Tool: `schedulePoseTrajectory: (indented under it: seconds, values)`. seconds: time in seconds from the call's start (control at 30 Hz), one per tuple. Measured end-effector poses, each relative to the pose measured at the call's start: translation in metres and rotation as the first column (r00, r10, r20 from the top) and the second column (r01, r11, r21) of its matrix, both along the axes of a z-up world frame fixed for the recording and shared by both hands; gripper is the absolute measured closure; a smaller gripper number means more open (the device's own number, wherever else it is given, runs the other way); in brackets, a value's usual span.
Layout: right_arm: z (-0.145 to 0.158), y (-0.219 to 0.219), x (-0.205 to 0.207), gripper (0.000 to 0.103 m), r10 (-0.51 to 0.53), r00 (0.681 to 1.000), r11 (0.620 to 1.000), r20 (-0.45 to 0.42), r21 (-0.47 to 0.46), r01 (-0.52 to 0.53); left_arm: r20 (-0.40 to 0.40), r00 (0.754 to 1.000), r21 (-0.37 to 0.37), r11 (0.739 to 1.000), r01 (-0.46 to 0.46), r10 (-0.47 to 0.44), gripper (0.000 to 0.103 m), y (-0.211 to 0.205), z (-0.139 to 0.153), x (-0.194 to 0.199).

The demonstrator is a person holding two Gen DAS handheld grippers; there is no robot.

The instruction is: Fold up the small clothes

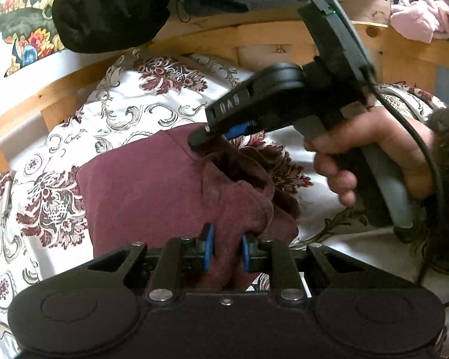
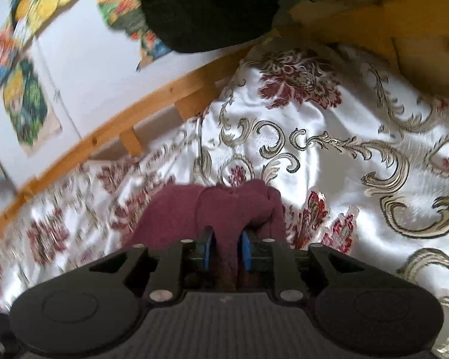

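Note:
A small maroon garment (image 1: pixel 152 191) lies on a white bedspread with a red and gold floral pattern (image 1: pixel 152 101). My left gripper (image 1: pixel 227 246) is shut on the garment's near edge, cloth bunched between its blue pads. My right gripper (image 1: pixel 206 137) reaches in from the right in the left wrist view and pinches the garment's far edge. In the right wrist view my right gripper (image 2: pixel 226 249) is shut on a fold of the maroon garment (image 2: pixel 224 206), which drapes forward onto the bedspread (image 2: pixel 314 137).
A wooden bed frame (image 1: pixel 254 36) curves along the far side. A black garment or cushion (image 1: pixel 104 9) hangs over it. Pink cloth (image 1: pixel 425 15) lies at the upper right. Colourful pictures hang on the white wall (image 2: pixel 30 68).

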State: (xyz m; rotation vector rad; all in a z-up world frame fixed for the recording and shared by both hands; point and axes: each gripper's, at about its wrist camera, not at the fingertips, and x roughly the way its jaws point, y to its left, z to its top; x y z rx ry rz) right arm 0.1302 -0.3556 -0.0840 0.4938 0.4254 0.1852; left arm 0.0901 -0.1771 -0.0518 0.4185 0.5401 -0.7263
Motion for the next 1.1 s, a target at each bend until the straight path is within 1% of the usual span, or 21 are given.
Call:
schedulePoseTrajectory:
  seconds: [0.03, 0.1, 0.17, 0.23, 0.3, 0.33, 0.37, 0.43, 0.57, 0.63, 0.7, 0.73, 0.77, 0.8, 0.9, 0.97, 1.07, 1.1]
  values:
    - [-0.001, -0.004, 0.003, 0.068, -0.006, 1.0, 1.0, 0.008, 0.016, 0.005, 0.002, 1.0, 0.003, 1.0, -0.002, 0.002, 0.083, 0.0, 0.0, -0.001]
    - [-0.002, -0.008, 0.009, 0.069, -0.009, 0.999, 1.0, 0.036, 0.018, 0.008, 0.007, 1.0, 0.015, 1.0, -0.006, 0.006, 0.083, -0.003, 0.0, -0.002]
    - [0.0, -0.007, 0.008, 0.083, 0.002, 0.996, 1.0, 0.091, -0.014, -0.001, 0.009, 1.0, 0.022, 1.0, -0.012, 0.012, 0.083, -0.005, -0.001, -0.003]
    - [0.006, -0.001, 0.004, 0.086, 0.028, 0.988, 0.996, 0.153, -0.088, -0.015, 0.005, 1.0, 0.022, 1.0, -0.019, 0.019, 0.083, -0.007, 0.0, -0.002]
    - [0.013, 0.009, -0.002, 0.088, 0.049, 0.976, 0.983, 0.211, -0.185, -0.009, 0.0, 1.0, 0.021, 0.999, -0.025, 0.025, 0.083, -0.01, 0.0, -0.001]
    - [0.014, 0.013, -0.004, 0.089, 0.053, 0.973, 0.975, 0.226, -0.221, -0.002, -0.003, 1.0, 0.021, 0.999, -0.026, 0.026, 0.083, -0.012, 0.0, -0.001]
    - [0.014, 0.015, -0.005, 0.089, 0.049, 0.972, 0.969, 0.228, -0.246, 0.009, -0.005, 1.0, 0.023, 0.999, -0.025, 0.025, 0.083, -0.013, -0.001, -0.001]
    - [0.008, 0.014, -0.002, 0.091, 0.023, 0.981, 0.962, 0.19, -0.271, 0.03, -0.005, 1.0, 0.028, 0.999, -0.021, 0.021, 0.083, -0.014, -0.003, -0.002]
    - [-0.008, -0.002, 0.005, 0.091, -0.036, 0.996, 0.978, 0.083, -0.202, 0.052, -0.009, 1.0, 0.025, 1.0, -0.007, 0.007, 0.082, -0.013, -0.006, -0.005]
    - [-0.013, -0.005, 0.005, 0.09, -0.035, 0.997, 0.98, 0.073, -0.193, 0.049, -0.012, 1.0, 0.016, 1.0, -0.002, 0.003, 0.082, -0.011, -0.006, -0.007]
    - [-0.013, -0.003, 0.005, 0.087, -0.03, 0.997, 0.978, 0.072, -0.204, 0.044, -0.016, 1.0, 0.01, 1.0, -0.004, 0.004, 0.082, -0.008, -0.006, -0.008]
    - [-0.013, -0.001, 0.004, 0.078, -0.034, 0.997, 0.974, 0.066, -0.221, 0.048, -0.022, 1.0, 0.003, 1.0, -0.007, 0.007, 0.08, -0.006, -0.005, -0.007]
    - [-0.013, 0.001, 0.004, 0.067, -0.039, 0.998, 0.972, 0.057, -0.231, 0.052, -0.03, 0.999, -0.009, 1.0, -0.012, 0.012, 0.08, -0.002, -0.004, -0.007]
    - [-0.014, 0.002, 0.005, 0.063, -0.041, 0.998, 0.971, 0.048, -0.233, 0.051, -0.037, 0.999, -0.022, 1.0, -0.018, 0.017, 0.078, 0.001, -0.003, -0.006]
    - [-0.015, 0.004, 0.002, 0.058, -0.032, 0.999, 0.971, 0.019, -0.235, 0.036, -0.06, 0.998, -0.061, 0.998, -0.031, 0.027, 0.074, 0.01, 0.002, -0.003]
    - [-0.011, 0.006, -0.003, 0.049, -0.03, 0.999, 0.967, 0.012, -0.252, 0.032, -0.087, 0.996, -0.099, 0.994, -0.046, 0.037, 0.072, 0.017, 0.007, 0.001]
    - [-0.005, 0.011, -0.012, 0.039, -0.02, 1.0, 0.958, 0.007, -0.287, 0.021, -0.144, 0.988, -0.188, 0.979, -0.081, 0.054, 0.064, 0.033, 0.015, 0.007]
    - [-0.004, 0.012, -0.015, 0.037, -0.021, 1.0, 0.957, 0.002, -0.29, 0.021, -0.165, 0.985, -0.214, 0.973, -0.087, 0.052, 0.055, 0.038, 0.017, 0.009]
